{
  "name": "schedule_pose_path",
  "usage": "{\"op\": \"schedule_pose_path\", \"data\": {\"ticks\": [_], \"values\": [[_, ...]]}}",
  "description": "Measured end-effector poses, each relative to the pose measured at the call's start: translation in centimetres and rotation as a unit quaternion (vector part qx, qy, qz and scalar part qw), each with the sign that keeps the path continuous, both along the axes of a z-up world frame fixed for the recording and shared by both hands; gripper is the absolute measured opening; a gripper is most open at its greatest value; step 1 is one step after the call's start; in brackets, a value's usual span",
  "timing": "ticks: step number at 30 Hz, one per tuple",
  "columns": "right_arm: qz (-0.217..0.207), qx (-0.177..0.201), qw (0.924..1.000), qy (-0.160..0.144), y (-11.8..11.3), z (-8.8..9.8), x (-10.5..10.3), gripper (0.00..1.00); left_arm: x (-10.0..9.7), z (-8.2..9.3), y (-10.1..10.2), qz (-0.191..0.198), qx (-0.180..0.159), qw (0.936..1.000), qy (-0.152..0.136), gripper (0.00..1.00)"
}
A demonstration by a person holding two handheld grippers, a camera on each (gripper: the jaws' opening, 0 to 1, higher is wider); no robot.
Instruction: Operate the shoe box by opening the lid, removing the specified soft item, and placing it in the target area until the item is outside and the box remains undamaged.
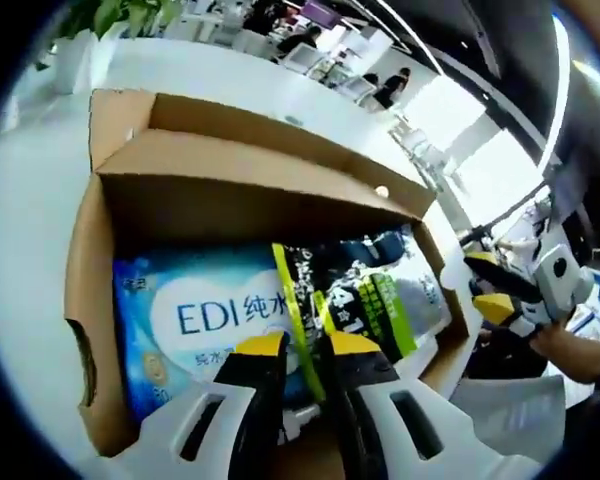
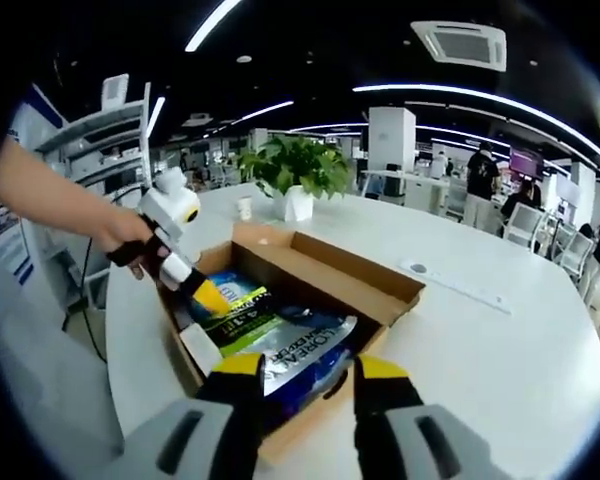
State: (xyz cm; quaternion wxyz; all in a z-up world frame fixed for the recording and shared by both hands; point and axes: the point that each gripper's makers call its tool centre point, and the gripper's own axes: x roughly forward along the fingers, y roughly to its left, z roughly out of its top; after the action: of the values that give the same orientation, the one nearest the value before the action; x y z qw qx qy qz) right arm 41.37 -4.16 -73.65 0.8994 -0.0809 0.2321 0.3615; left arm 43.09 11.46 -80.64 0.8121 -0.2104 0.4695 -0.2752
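Observation:
An open brown cardboard box (image 1: 230,170) (image 2: 330,275) sits on a white table, flaps up. Inside lie a blue wipes pack (image 1: 190,310) (image 2: 230,283) and a dark soft pack with green print (image 1: 380,270) (image 2: 300,345). My left gripper (image 1: 307,345) (image 2: 208,295) reaches into the box, jaws close together on the dark pack's yellow-green edge. My right gripper (image 2: 310,367) (image 1: 488,285) stands open just outside the box's near corner, holding nothing. A person's hand (image 2: 130,235) holds the left gripper.
The round white table (image 2: 500,340) stretches away to the right. A potted plant (image 2: 298,185) and a small cup (image 2: 243,208) stand behind the box, and a flat strip (image 2: 455,283) lies to the right. Shelving (image 2: 100,140) is at the left. People (image 2: 480,175) stand far back.

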Motion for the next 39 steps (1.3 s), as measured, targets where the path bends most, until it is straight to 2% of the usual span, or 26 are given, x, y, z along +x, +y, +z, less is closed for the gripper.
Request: {"op": "schedule_pose_path", "data": {"ticks": [6,9,15,20,26,28,34,39], "values": [[0.001,0.004,1.0,0.0,0.2,0.0,0.0,0.32,-0.3,-0.2,-0.4,-0.01,0.006,0.9999,-0.005,0.11],[0.004,0.003,1.0,0.001,0.3,0.0,0.0,0.32,-0.4,-0.2,-0.8,-0.013,-0.001,0.9999,0.0,0.11],[0.006,0.002,1.0,0.006,0.6,-0.3,-0.1,0.32,-0.5,-0.2,-0.9,-0.029,0.004,0.9996,-0.007,0.02],[0.008,0.001,0.9999,0.011,0.7,-0.6,-0.2,0.32,-0.5,0.1,-1.3,-0.041,0.003,0.9989,-0.02,0.0],[0.01,0.002,0.9999,0.012,1.0,-0.6,-0.2,0.32,-0.2,0.6,-2.7,-0.049,-0.007,0.9983,-0.03,0.0],[0.012,0.001,0.9999,0.011,1.0,-0.6,-0.3,0.32,-0.3,0.5,-3.2,-0.054,0.003,0.9981,-0.031,0.0],[0.023,-0.01,0.9997,0.004,0.8,-0.6,-0.6,0.32,-0.3,0.6,-2.8,-0.039,-0.003,0.9991,-0.017,0.0],[0.031,-0.018,0.9994,0.0,0.8,-0.5,-0.6,0.32,-0.6,1.3,-3.1,-0.035,0.0,0.9991,-0.022,0.0]]}}
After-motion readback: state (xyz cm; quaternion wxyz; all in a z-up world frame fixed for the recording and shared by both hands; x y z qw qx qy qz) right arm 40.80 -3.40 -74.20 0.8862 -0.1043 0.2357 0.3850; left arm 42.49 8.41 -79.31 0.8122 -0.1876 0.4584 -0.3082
